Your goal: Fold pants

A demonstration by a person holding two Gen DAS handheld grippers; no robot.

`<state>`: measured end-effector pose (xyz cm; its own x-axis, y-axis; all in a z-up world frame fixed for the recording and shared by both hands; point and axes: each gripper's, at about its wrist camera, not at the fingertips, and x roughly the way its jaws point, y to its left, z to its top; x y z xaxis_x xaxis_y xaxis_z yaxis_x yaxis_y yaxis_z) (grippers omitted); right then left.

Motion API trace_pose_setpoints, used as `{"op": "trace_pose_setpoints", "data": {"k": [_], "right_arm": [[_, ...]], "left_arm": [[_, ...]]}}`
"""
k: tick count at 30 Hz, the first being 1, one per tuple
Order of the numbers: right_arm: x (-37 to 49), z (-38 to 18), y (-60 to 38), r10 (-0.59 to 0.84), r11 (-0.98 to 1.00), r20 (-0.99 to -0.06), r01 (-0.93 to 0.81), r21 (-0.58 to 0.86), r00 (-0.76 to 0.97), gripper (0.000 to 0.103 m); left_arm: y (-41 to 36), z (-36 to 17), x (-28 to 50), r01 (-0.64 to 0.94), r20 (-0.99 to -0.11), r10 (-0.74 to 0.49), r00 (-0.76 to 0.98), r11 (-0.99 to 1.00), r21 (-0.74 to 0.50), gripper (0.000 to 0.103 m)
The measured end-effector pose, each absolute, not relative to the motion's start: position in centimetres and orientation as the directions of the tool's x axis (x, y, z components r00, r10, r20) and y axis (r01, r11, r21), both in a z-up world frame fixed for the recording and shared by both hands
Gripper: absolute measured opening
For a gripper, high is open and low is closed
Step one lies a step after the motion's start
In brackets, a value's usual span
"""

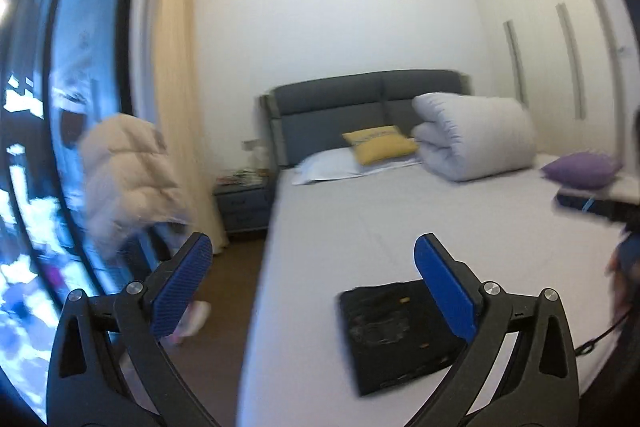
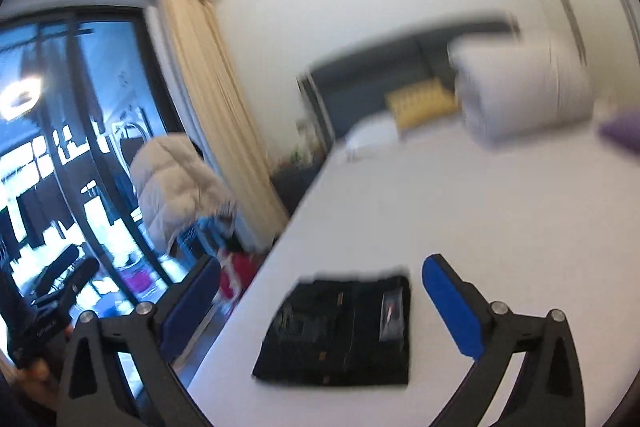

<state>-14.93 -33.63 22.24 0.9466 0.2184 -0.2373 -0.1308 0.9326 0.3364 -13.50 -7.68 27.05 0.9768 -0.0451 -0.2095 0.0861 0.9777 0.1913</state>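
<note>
My left claw [image 1: 314,251] and right claw [image 2: 320,273] are both wide apart, grasping nothing. The pants [image 2: 340,335] lie folded on the bed [image 2: 460,219]. They look soft, thick and floppy; I'd grab an edge.

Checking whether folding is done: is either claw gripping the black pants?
No: the folded black denim pants lie flat on the white bed, both claws open above them.
</note>
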Motion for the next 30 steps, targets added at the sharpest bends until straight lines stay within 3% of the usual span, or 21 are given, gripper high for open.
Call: {"op": "trace_pose_setpoints", "data": {"k": [3,7,13,21,30], "right_arm": [[-17.3,25.3,-32.0,0.161,0.964,-0.157,-0.121,0.237,0.974,0.103],[-18.9,28.1,-29.8,0.09,0.985,-0.142,-0.067,0.16,0.986,0.103],[-18.2,28.5,-27.7,0.016,0.993,-0.313,0.022,0.117,0.95,0.103],[-17.5,25.2,-27.3,-0.021,0.986,-0.486,0.098,0.134,0.874,0.103],[-16.7,22.6,-26.7,-0.027,0.983,-0.584,0.129,0.134,0.811,0.103]], "left_arm": [[-7.1,28.4,-15.0,0.1,-0.254,-0.058,0.965,0.983,0.156,0.103],[-6.0,29.4,-15.5,0.05,-0.385,-0.019,0.923,0.996,0.071,0.103],[-6.2,27.2,-14.0,0.031,-0.538,0.006,0.843,0.998,0.06,0.103],[-7.8,20.5,-9.3,0.082,-0.654,-0.057,0.754,0.997,0.007,0.103],[-8.2,16.8,-6.5,0.069,-0.687,-0.053,0.725,0.998,-0.004,0.103]]}}
